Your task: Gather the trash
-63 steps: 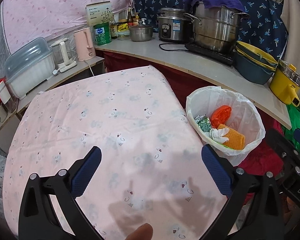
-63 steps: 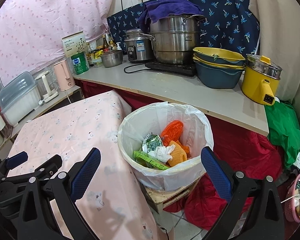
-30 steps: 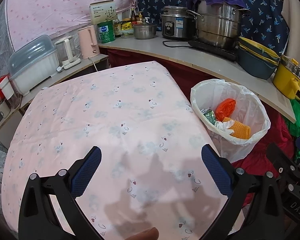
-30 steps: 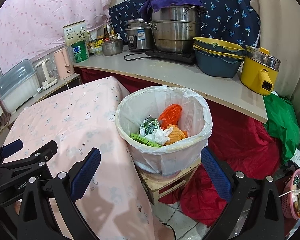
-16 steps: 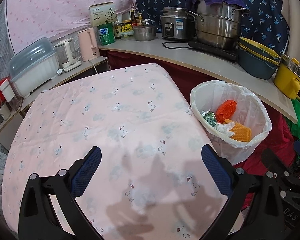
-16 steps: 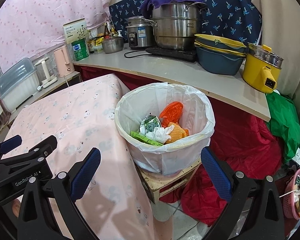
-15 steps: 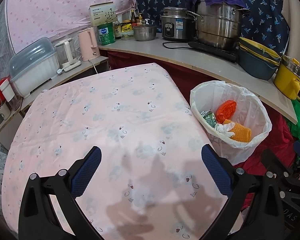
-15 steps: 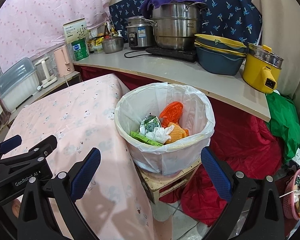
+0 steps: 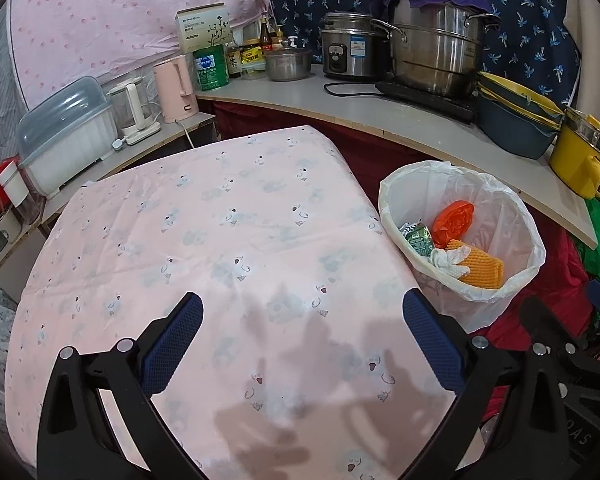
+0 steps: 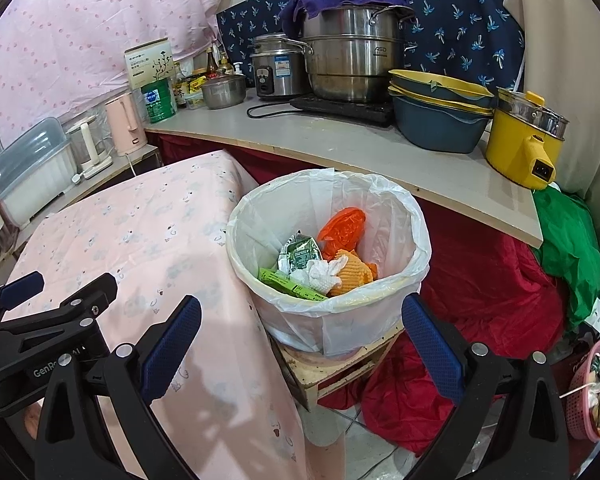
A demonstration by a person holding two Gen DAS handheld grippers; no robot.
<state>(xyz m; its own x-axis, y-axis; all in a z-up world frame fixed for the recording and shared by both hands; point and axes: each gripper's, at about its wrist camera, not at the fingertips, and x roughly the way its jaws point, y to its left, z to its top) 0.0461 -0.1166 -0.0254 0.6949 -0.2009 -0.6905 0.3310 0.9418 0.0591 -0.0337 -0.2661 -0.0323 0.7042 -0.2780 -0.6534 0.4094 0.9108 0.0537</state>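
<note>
Beside the pink tablecloth's [image 9: 228,240] far-right edge sits the bin [image 10: 414,216], white liner folded over its rim, on a low wooden stand [image 10: 340,364]. Trash is already inside: orange bag [image 10: 342,226], green wrapper [image 10: 300,254], white tissue [image 10: 320,272], orange waffle cloth [image 10: 352,274], flat green packet [image 10: 288,284]. No loose trash visible on the cloth, so collecting looks done or nearly so, imo.

L gripper [image 9: 300,344] hangs over the cloth's near part, jaws wide, nothing btwn them. R gripper [image 10: 300,344] faces the bin from the near side, jaws wide too, empty.

Risks from here:
- Bin sits close to the stand's edge; a nudge from the R gripper could tip it & spill contents onto the red fabric [image 10: 480,280] around the stand.
- Liner is thin; blue pads [image 10: 432,344] snagging it could tear it or pull it off the rim.
- L gripper dragging on the cloth could bunch it up or pull it toward the bin.
- Both tools are near each other beside the bin, so a clash is possible if both reach for it.
</note>
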